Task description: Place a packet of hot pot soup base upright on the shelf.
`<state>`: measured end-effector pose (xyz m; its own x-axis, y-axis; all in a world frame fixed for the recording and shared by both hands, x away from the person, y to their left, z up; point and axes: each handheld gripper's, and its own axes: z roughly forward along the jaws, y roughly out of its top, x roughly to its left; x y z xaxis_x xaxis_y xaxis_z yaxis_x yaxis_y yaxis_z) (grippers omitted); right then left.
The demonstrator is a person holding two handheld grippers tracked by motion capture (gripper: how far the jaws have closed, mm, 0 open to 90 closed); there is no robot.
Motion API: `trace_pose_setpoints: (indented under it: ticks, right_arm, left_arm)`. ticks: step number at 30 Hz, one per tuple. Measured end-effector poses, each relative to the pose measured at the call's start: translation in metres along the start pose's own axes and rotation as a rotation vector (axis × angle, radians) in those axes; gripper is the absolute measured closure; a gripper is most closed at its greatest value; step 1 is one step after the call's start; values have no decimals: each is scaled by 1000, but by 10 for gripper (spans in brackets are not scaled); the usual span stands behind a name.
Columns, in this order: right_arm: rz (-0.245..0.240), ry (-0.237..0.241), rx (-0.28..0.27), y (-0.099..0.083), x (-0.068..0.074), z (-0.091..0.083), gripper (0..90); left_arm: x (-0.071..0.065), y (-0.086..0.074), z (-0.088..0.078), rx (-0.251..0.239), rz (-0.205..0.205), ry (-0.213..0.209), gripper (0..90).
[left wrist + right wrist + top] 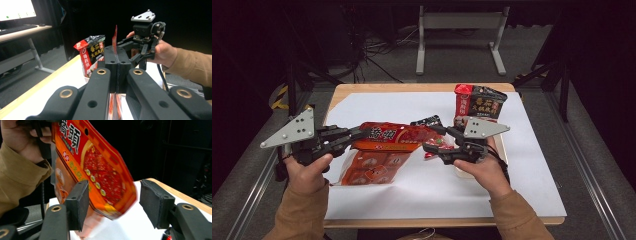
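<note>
Two claws are at work over the white-covered tabletop (377, 197), one in each of the person's hands. In the high view we see the left claw (362, 133) reaching in from the left, its jaws pressed together on the left edge of an orange-red snack packet (394, 136). That packet is held up off the tabletop, stretching toward the middle between the two hands. The left gripper view confirms the pinch: the left claw (117, 53) has its two black jaws squeezed flat against each other, with the thin edge of the snack packet (114, 37) standing up between them.

We see the right claw (435, 137) coming in from the right, its jaws spread apart around the packet's right end. In the right gripper view the right claw (113, 206) stands wide, and the snack packet (100, 167) hangs tilted between the two pads without either one clearly touching it. The left hand (18, 136) shows at the top left of that view.

Beneath the raised packet a clear-fronted orange pouch (372, 167) lies flat on the white sheet. At the far right of the tabletop a red and black noodle bag (478, 102) stands upright, also visible in the left gripper view as the noodle bag (91, 55) beyond the jaws. The right hand (162, 51) appears there too.
</note>
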<state>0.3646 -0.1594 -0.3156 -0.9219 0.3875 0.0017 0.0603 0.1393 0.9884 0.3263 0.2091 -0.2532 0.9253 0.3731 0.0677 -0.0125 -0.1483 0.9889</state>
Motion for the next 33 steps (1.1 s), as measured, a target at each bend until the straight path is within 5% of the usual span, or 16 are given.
trace_pose_setpoints:
  ticks: [13, 22, 26, 33]
  right_arm:
    - [40, 86, -30, 0, 2, 18, 481]
    - [30, 164, -21, 2, 7, 19, 763]
    - [16, 163, -10, 4, 10, 17, 882]
    - [-6, 131, -15, 13, 15, 11, 897]
  left_arm:
    - [-4, -1, 11, -26, 1, -32, 900]
    - [-4, -2, 12, -34, 2, -40, 900]
    - [-3, -4, 13, -27, 0, -29, 900]
    - [-1, -5, 12, -35, 0, -16, 900]
